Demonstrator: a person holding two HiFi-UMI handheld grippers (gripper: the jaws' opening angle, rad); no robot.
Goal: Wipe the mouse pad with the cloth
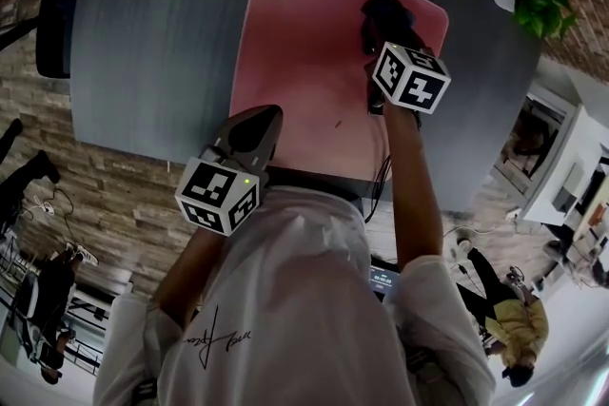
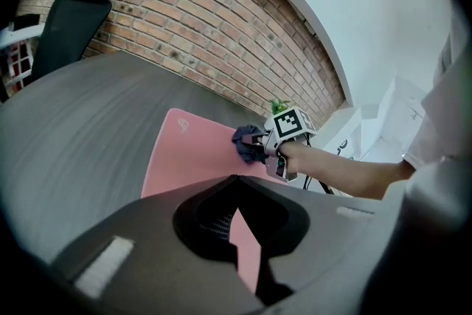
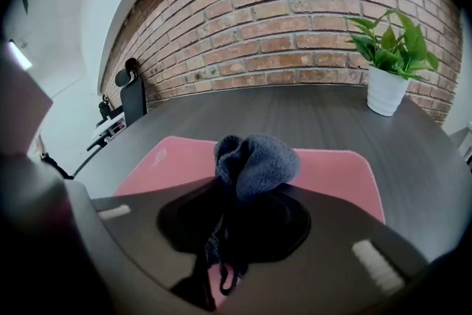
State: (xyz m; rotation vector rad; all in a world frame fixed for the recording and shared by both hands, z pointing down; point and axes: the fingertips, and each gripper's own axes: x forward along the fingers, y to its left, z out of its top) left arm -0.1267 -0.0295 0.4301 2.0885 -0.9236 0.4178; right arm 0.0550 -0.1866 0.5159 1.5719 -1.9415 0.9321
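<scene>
Mouse pad (image 1: 304, 43), pink, flat on grey table (image 1: 162, 33). L gripper (image 1: 262, 124): jaws together, empty, at pad's near edge. R gripper (image 3: 247, 188) clamps bunched cloth (image 3: 254, 162) at far-right corner. Prob. mid-wipe; next: drag cloth across pad w/ even pressure.

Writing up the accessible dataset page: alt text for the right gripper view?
The right gripper is shut on a bunched dark blue-grey cloth, held over a pink mouse pad on a dark grey table. A potted plant stands at the far right of the table, before a brick wall.
</scene>
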